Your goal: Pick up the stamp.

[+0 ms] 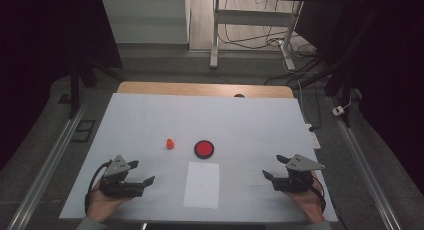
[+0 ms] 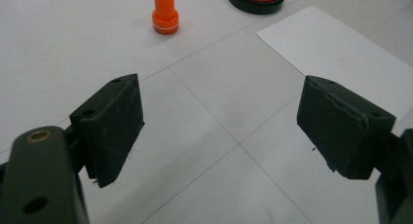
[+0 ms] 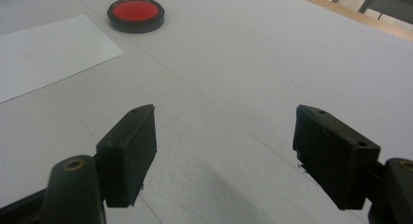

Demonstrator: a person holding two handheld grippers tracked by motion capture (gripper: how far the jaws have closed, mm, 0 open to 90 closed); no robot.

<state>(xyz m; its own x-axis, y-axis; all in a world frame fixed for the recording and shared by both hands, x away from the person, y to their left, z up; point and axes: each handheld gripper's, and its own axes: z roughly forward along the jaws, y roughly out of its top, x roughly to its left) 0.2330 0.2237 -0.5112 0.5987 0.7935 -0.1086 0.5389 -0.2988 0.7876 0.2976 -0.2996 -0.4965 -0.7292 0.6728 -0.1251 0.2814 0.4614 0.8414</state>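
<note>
The left gripper (image 1: 141, 172) rests near the front left corner of the table (image 1: 150, 115), held in a hand (image 1: 100, 202) that comes in over the front edge. Its jaws stand wide apart with nothing between them; in the left gripper view only bare white surface lies between the two black pads (image 2: 114, 126). The right gripper (image 1: 275, 166) sits near the front right corner, in the other hand (image 1: 305, 202), and its jaws are just as wide and just as empty (the right gripper view shows bare tabletop between them).

Between the two grippers, close to the front edge, a sheet (image 1: 201, 185) of white paper lies flat, well apart from both. Just behind the sheet's far edge sits a round red pad (image 1: 204, 149) in a black rim. To its left, near but not touching, stands a small orange stamp (image 1: 170, 143), upright; in the left gripper view it shows as a cylinder with a wider collar at the base (image 2: 164, 12). Both lie about midway across the table, and neither gripper touches them.

The lighting is dim, so the pad's surface looks like ink, though that is hard to confirm. A strip of bare wood (image 1: 205, 89) shows along the table's far edge.
</note>
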